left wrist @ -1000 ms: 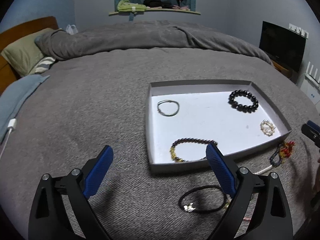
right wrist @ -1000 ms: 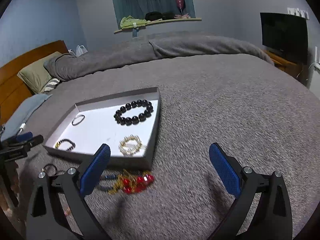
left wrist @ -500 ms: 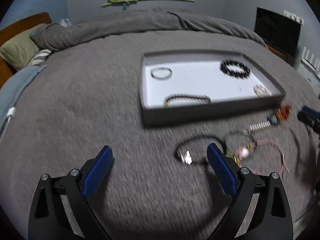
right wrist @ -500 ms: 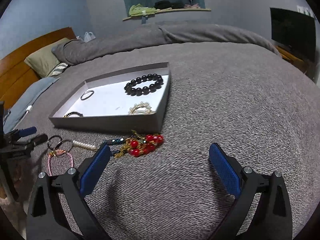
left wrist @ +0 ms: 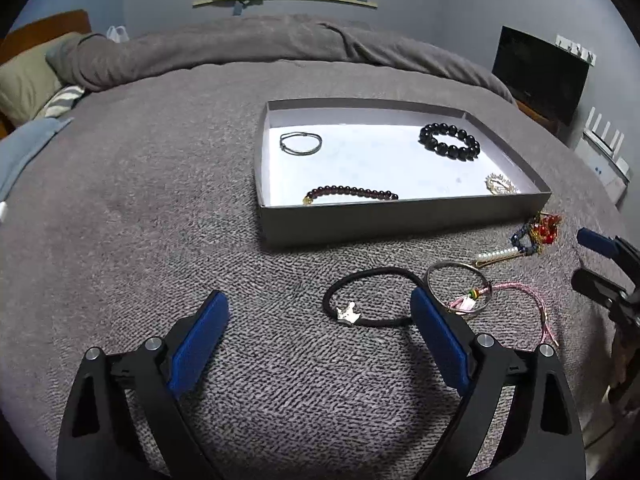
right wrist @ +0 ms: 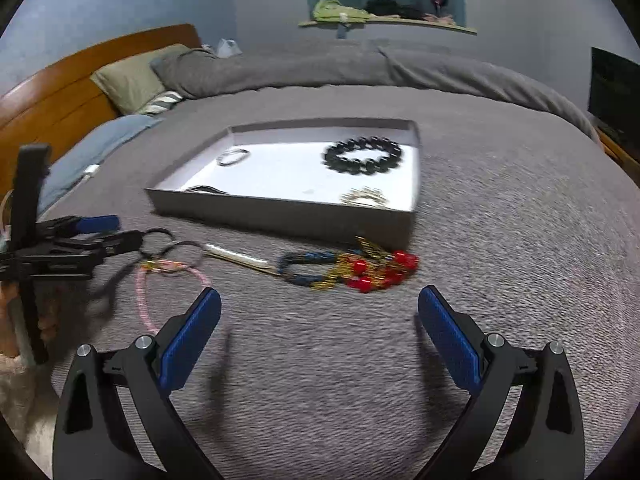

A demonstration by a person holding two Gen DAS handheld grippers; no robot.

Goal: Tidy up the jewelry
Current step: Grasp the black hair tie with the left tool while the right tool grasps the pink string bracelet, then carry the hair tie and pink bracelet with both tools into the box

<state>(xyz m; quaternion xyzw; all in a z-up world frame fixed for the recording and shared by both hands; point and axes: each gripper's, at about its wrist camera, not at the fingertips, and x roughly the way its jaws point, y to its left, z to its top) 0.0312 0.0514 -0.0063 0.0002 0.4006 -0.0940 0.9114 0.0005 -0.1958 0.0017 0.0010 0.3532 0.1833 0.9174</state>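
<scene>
Headboard [right wrist: 80, 80] shows only from the right wrist.

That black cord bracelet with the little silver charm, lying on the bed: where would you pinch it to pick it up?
Probably the bare stretch of the black cord bracelet on its far side, away from the silver charm. It lies flat as an open loop, so the open left gripper should come straight down, one finger inside the loop, one outside. Its right side touches the metal bangle.
</scene>
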